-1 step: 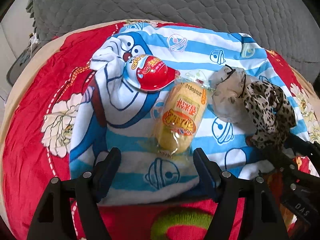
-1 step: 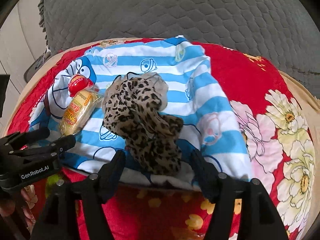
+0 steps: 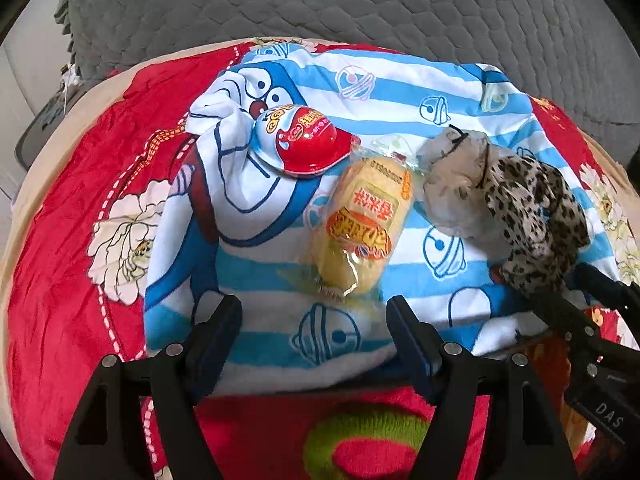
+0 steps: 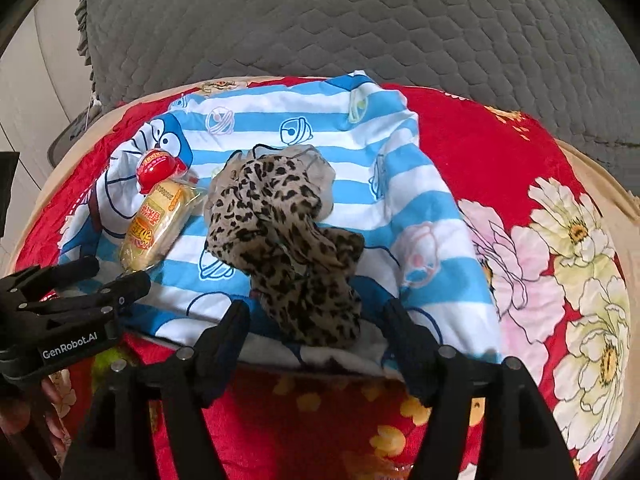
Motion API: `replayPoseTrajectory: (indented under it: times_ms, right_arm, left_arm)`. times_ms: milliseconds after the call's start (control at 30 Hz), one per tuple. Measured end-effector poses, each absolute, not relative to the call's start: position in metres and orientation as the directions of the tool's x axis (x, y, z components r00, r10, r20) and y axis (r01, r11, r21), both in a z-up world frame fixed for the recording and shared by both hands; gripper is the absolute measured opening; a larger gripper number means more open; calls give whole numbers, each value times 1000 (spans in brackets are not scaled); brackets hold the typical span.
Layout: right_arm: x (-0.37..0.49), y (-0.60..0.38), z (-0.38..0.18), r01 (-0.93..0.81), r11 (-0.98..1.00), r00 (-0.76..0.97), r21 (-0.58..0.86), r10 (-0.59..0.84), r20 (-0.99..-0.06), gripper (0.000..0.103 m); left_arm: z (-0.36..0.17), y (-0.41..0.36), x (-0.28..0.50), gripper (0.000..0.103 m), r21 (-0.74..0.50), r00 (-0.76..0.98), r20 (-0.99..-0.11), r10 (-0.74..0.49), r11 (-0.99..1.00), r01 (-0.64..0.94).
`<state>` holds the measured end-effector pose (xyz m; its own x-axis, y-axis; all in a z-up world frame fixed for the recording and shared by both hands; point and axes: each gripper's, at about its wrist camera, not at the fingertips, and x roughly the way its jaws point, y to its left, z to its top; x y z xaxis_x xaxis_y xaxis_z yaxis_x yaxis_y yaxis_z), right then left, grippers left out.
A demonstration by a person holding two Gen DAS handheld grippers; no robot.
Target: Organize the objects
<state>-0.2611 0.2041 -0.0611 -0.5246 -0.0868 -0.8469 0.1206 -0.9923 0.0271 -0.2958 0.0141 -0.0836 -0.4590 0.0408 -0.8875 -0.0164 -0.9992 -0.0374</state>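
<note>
A blue-and-white striped cartoon towel (image 3: 400, 92) lies spread on a red floral blanket (image 3: 60, 240). On it rest a red-and-white egg-shaped snack capsule (image 3: 308, 140), a yellow wrapped cake packet (image 3: 360, 232) and a crumpled leopard-print cloth (image 4: 280, 240). My left gripper (image 3: 314, 308) stands open over the towel's near edge, just short of the packet's lower end, holding nothing. The jaws of my right gripper (image 4: 318, 316) are opening. The near end of the leopard cloth (image 3: 532, 216) lies loose between its fingers, and the pads do not press it.
A grey quilted cushion (image 4: 360, 20) rises behind the blanket. The blanket's tan rim (image 4: 600, 168) curves round at the right. The left gripper (image 4: 120, 272) shows in the right wrist view at lower left, with part of a hand (image 4: 52, 396) below it.
</note>
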Motion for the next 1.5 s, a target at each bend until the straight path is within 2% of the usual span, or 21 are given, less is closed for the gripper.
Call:
replayPoseTrajectory:
  times_ms: [133, 400, 600, 933, 1500]
  right_arm:
    - [-255, 205, -56, 120, -992, -528, 29, -89, -845, 70]
    - [-240, 204, -41, 113, -993, -540, 34, -90, -837, 85]
    - [-225, 202, -28, 115, -993, -546, 35, -92, -833, 88]
    - [-191, 200, -3, 128, -991, -571, 28, -97, -815, 89]
    - [-114, 200, 27, 160, -987, -587, 22, -113, -802, 90]
  left_arm:
    - [-79, 15, -287, 76, -47, -460, -887, 45, -999, -9]
    - [-65, 13, -269, 77, -50, -461, -886, 49, -999, -10]
    - [-50, 10, -253, 80, -76, -461, -885, 70, -997, -7]
    - [-35, 2, -217, 81, -103, -461, -883, 92, -995, -1]
    - [-3, -3, -139, 81, -76, -481, -874, 70, -997, -7]
